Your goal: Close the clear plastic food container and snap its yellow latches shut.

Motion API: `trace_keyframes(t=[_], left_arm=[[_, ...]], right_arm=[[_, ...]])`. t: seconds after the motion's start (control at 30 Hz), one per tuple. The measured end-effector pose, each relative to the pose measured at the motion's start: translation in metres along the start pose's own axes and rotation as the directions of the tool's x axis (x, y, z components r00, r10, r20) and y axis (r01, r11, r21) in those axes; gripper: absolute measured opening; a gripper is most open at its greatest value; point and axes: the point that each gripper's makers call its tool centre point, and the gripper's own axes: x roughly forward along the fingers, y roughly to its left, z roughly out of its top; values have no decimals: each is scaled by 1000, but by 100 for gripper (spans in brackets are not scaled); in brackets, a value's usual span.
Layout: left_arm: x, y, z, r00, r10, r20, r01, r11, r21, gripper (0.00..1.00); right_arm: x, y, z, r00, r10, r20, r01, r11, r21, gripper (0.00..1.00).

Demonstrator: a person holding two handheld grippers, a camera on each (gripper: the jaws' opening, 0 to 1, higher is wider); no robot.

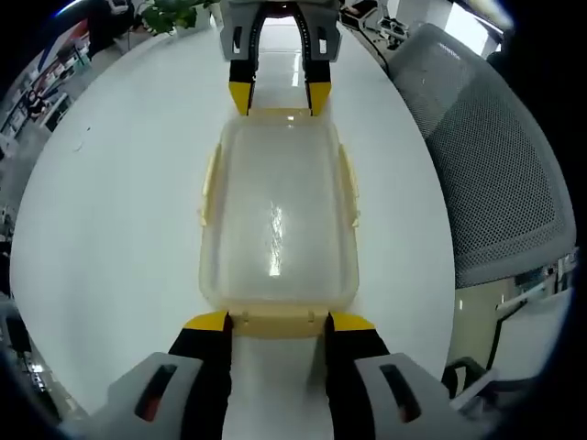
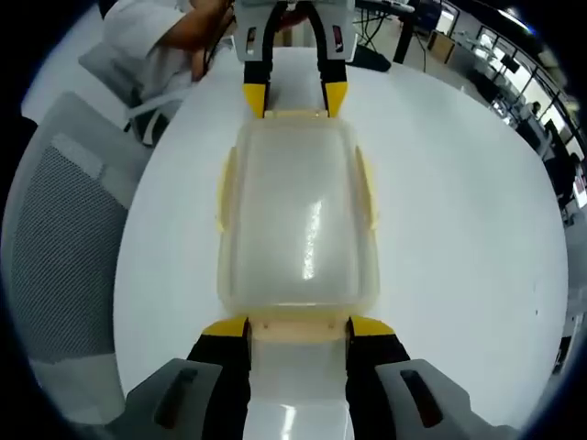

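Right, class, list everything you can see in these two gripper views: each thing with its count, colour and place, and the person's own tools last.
Food container: one, clear with pale yellow latches, on the table between the two grippers, lid on.
End latch: one, yellow, between the left gripper's jaw tips.
Side latches: two, yellow, on the container's long sides.
Table: one, white, round, under the container.
Mesh chair: one, grey, beside the table.
Plant: one, green, at the table's far edge.
Seated person: one, white top, beyond the table.
Left gripper: one, black and yellow, at one container end.
Right gripper: one, black and yellow, at the opposite end.
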Motion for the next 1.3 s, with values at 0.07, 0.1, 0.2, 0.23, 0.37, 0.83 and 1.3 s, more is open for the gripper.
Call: trace_keyframes(t=[0.07,0.1,0.2,0.23,0.37,0.83,1.3], left_arm=[[1,0,1,1000,2,-12,-2,1000,-1,38],[1,-1,1,1000,2,-17,-2,1000,-2,38],[2,-1,1,999,2,-41,-2,1000,-6,38],[2,-1,1,999,1,-52,-1,1000,-5,38],[2,-2,2,996,4,-87,-5,1000,-12,38],[-2,1,1,998,-2,-66,0,1000,-23,38],[-5,-1,1,998,-17,-61,15,1000,-24,38]], right_arm=[[0,0,-1,1000,2,5,-2,1000,-4,39],[0,0,-1,1000,3,8,-3,1000,-6,39],[0,1,-1,1000,2,20,-2,1000,-6,39],[0,1,-1,1000,3,24,-3,1000,-7,39],[-2,2,-3,998,9,63,-8,1000,-15,39],[-5,-3,-1,996,2,92,-1,1000,-8,39],[-10,-1,2,993,21,114,-20,1000,-2,38]])
